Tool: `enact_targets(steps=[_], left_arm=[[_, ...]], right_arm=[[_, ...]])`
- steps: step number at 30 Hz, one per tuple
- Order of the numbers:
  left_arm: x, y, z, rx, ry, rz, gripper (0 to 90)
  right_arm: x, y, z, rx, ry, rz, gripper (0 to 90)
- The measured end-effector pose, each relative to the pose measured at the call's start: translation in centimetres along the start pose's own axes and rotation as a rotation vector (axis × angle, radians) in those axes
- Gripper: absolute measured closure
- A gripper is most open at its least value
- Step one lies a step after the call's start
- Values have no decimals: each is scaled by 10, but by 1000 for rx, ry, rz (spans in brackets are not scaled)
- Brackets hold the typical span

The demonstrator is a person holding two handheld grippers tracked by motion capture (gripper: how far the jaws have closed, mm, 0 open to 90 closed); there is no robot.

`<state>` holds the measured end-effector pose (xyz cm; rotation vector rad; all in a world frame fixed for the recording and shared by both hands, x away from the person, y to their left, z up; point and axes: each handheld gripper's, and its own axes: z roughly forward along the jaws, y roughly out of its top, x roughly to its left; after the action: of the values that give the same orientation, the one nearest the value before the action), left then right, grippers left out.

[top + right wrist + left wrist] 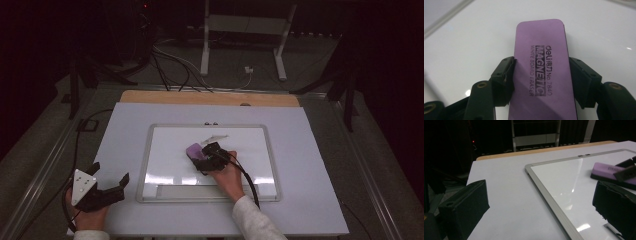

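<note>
Right gripper (541, 82) clamps purple eraser (541, 62) flat on whiteboard (165, 150); left gripper (111, 176) rests open, well apart, on white table (310, 200).

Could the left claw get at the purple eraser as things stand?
Probably not cleanly: the right claw is shut on the eraser, covering both long sides. The left claw is open, off the whiteboard.

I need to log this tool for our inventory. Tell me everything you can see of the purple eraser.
The flat, rounded-corner purple whiteboard eraser has a black underlayer and dark print reading "deli", "MAGNETIC", "WHITE BOARD ERASER", "No 7840". It lies flat, print up, on the silver-framed whiteboard, near its middle. The right tongs clamp its long sides.
</note>
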<state>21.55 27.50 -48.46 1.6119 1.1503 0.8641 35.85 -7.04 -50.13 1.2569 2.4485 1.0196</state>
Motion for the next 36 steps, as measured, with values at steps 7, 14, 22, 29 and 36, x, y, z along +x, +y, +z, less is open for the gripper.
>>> enact_targets(steps=[7,14,22,29,36], left_arm=[[0,0,0,0,1,-1,12],[0,0,-1,0,0,1,12],[0,-1,1,4,-1,-2,12],[1,-1,1,5,-2,0,12],[0,-1,2,7,-4,-1,12]], right_arm=[[-34,0,-6,-10,-97,103,409],[-49,-2,-10,-16,-134,142,410],[-49,-1,-10,-14,-133,150,409],[-49,-1,-11,-15,-137,155,409],[-56,-3,-14,-13,-155,160,408]])
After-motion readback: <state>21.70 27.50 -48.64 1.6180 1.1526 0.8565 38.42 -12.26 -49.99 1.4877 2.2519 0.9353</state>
